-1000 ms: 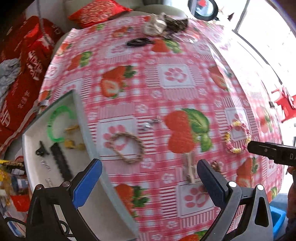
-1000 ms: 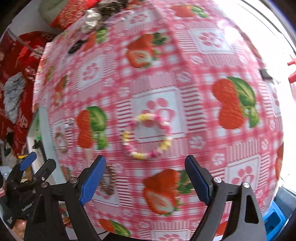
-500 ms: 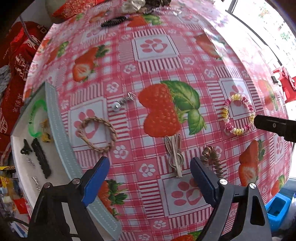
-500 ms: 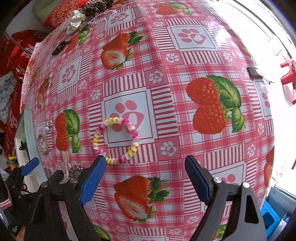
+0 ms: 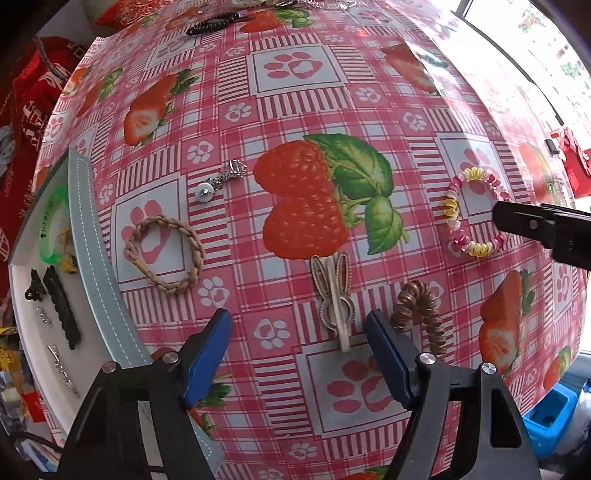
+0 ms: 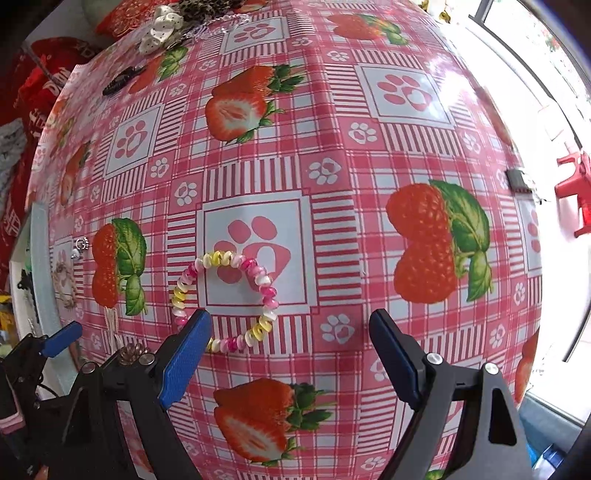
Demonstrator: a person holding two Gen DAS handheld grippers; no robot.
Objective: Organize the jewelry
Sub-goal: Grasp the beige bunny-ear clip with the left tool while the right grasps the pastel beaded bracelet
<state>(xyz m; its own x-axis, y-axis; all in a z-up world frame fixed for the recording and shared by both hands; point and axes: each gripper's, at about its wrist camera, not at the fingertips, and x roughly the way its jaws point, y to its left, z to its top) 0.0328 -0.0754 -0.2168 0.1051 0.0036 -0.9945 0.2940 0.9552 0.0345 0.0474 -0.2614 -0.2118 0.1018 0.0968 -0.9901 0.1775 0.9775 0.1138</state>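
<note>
My left gripper [image 5: 299,332] is open and empty, low over a rabbit-shaped hair clip [image 5: 334,295] that lies between its fingers. A brown coil hair tie [image 5: 421,310] lies just right of it. A braided tan bracelet [image 5: 164,251] and a small silver charm [image 5: 219,181] lie to the left. My right gripper [image 6: 290,339] is open and empty, with its left finger over the edge of a pink-yellow coil bracelet [image 6: 225,299]; that bracelet also shows in the left wrist view [image 5: 472,214]. A grey tray [image 5: 92,258] at the left holds a green bangle [image 5: 51,225] and black clips [image 5: 62,306].
The table has a pink strawberry tablecloth [image 6: 369,147]. At the far edge lie a black hair clip [image 5: 214,24], a white bow [image 6: 159,26] and other pieces. Red cushions [image 5: 33,92] sit beyond the left edge. A blue bin [image 5: 550,410] stands below on the right.
Both grippers have moved forward and lower over the table. The rabbit clip now lies between my left fingers, and the coil bracelet has come under my right gripper's left finger.
</note>
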